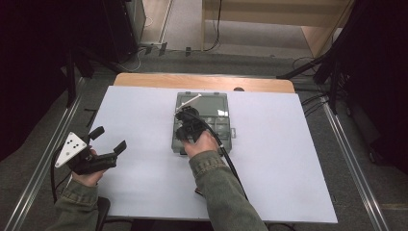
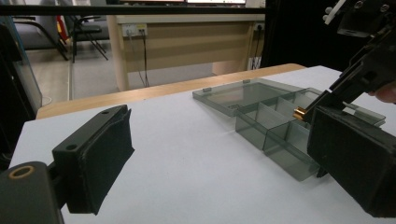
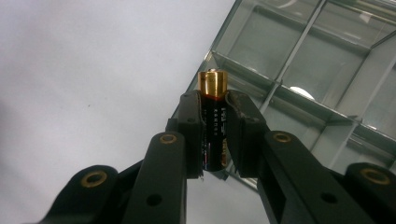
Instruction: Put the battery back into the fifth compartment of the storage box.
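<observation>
- A battery (image 3: 214, 126), black with a gold end cap, is gripped lengthwise between the jaws of the right gripper (image 3: 214, 135), gold end pointing away from the gripper body.
- The battery is held above the near-left corner of the clear plastic compartment box (image 1: 226, 136), just over its edge; in the left gripper view the gold tip (image 2: 299, 113) is seen at the box's wall.
- The box is seen lying open on the white table (image 1: 134, 144), its lid (image 2: 233, 95) folded flat behind it; the compartments seen appear empty, apart from one pale spot that cannot be identified.
- The pick-up is judged done; lowering the battery into a compartment and letting go is judged still to be left.
- The left gripper (image 1: 109, 140) is held well left of the box, jaws spread wide, nothing between them.
</observation>
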The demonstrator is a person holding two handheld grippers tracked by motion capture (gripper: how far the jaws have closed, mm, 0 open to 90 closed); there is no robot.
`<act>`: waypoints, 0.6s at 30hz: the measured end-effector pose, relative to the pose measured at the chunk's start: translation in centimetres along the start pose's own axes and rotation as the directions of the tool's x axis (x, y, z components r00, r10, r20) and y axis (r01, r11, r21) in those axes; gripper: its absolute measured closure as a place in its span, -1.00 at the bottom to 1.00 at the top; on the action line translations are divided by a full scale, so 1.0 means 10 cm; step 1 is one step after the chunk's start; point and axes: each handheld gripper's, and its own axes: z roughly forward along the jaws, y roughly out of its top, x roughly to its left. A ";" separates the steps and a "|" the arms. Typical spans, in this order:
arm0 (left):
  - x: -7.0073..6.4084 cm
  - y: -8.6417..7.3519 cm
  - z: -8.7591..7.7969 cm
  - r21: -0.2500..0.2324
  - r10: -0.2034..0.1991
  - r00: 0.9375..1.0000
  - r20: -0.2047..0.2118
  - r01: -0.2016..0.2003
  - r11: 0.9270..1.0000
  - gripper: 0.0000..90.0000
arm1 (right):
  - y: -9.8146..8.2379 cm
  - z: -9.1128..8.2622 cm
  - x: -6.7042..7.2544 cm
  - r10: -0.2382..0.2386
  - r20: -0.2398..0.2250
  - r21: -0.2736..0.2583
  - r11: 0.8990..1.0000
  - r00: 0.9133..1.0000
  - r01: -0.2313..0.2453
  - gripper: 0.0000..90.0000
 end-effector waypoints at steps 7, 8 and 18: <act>-0.02 0.01 -0.01 0.000 0.001 1.000 0.012 -0.001 1.000 -0.84 | 0.03 0.08 0.00 0.021 -0.033 -0.013 1.000 0.999 -0.022 0.72; -0.02 0.01 -0.01 0.000 0.001 1.000 0.012 -0.001 1.000 -0.84 | 0.03 0.09 -0.01 0.027 -0.031 -0.016 0.999 0.999 -0.028 0.72; -0.03 0.00 0.01 0.008 0.003 1.000 0.015 -0.003 1.000 -0.84 | 0.02 0.15 -0.09 0.130 -0.079 -0.008 0.991 0.988 -0.131 0.43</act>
